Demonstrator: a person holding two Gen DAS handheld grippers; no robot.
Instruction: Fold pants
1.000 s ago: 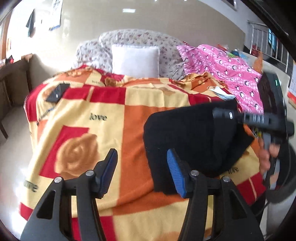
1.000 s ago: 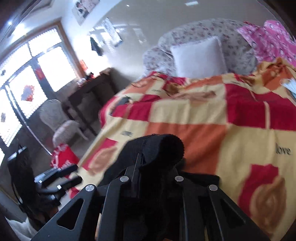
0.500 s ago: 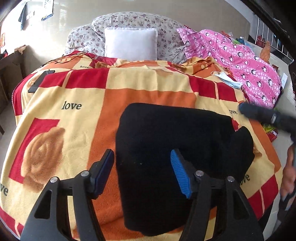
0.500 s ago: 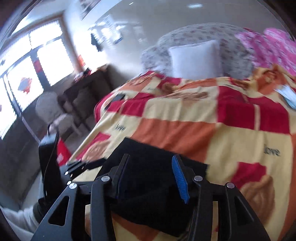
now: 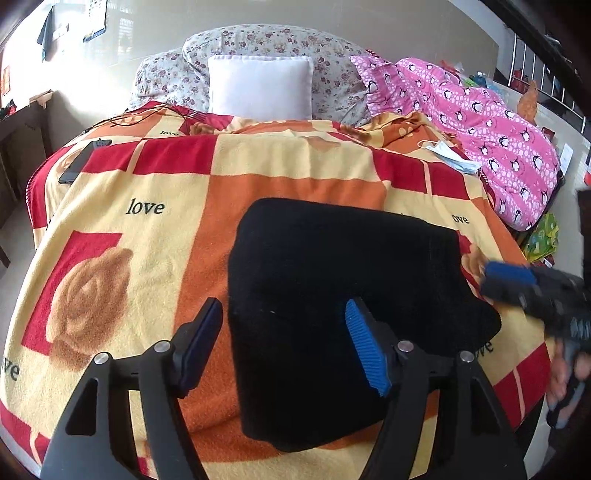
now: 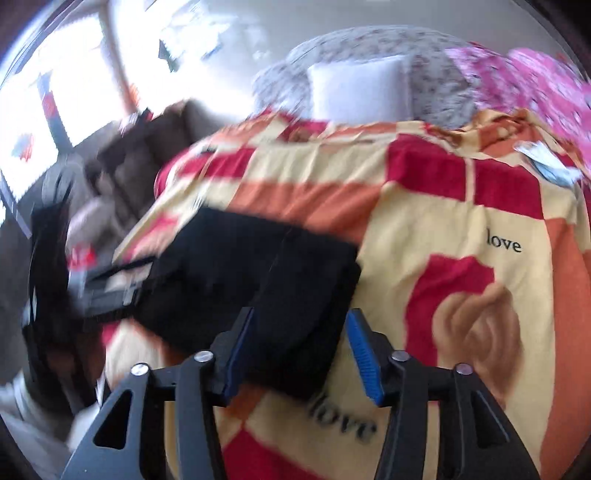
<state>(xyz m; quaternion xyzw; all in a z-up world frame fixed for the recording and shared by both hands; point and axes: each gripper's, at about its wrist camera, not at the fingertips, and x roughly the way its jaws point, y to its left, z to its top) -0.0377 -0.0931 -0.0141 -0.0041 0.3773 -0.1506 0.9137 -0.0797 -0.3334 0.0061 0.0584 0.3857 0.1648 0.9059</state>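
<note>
Folded pants [image 5: 332, 295] on the blanket [image 5: 147, 258], pillow [image 5: 260, 86] behind, face mask [image 5: 448, 157] at rear right.

Bed [image 5: 288, 173] stands against a pale glossy wall [image 5: 332, 26]. Left of the bed: dark wooden desk [image 6: 147, 147], bright window [image 6: 74, 74] beyond it. Right of the bed: metal railing [image 5: 535, 74].

Daylight floods the room from a blown-out window [image 6: 70, 92] at the left of the right wrist view, which is smeared by motion blur. The left wrist view is sharp and evenly lit, but the black pants [image 5: 332, 295] show no detail. Fisheye distortion bends the bed [image 5: 147, 258], and dark vignetting rings both frames.
</note>
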